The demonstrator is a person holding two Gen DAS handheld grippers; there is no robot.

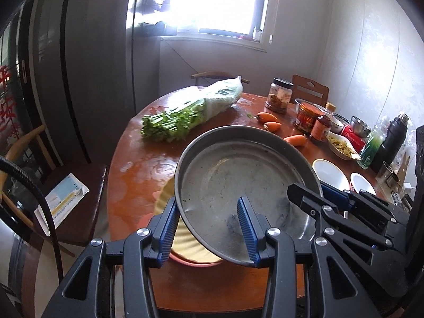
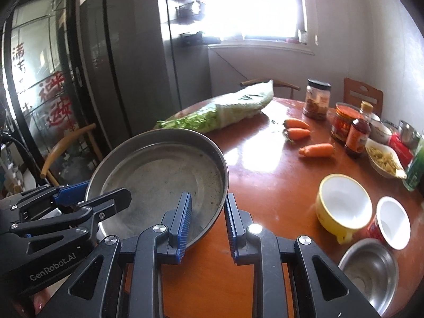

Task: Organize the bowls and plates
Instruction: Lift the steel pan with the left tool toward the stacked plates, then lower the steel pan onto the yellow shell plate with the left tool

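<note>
A wide, shallow steel pan (image 1: 238, 175) (image 2: 159, 175) hangs tilted above the red-brown round table (image 1: 137, 175), carried by both grippers. My left gripper (image 1: 209, 228) is shut on its near rim, one blue pad inside the pan and one outside. My right gripper (image 2: 206, 225) is shut on the opposite rim in the same way, and shows at the pan's right side (image 1: 312, 198) in the left wrist view. A cream ribbed plate (image 1: 165, 201) on a red plate (image 1: 196, 263) lies under the pan. To the right stand a yellow bowl (image 2: 344, 204), a red bowl (image 2: 392, 222) and a small steel bowl (image 2: 368, 270).
Bagged greens (image 1: 190, 111), three carrots (image 2: 315, 149), jars and bottles (image 2: 341, 124), a dish of food (image 2: 384, 159) and a black flask (image 1: 392, 143) crowd the table's far and right side. A chair (image 1: 66, 185) holding a paper stands left of the table, a fridge behind it.
</note>
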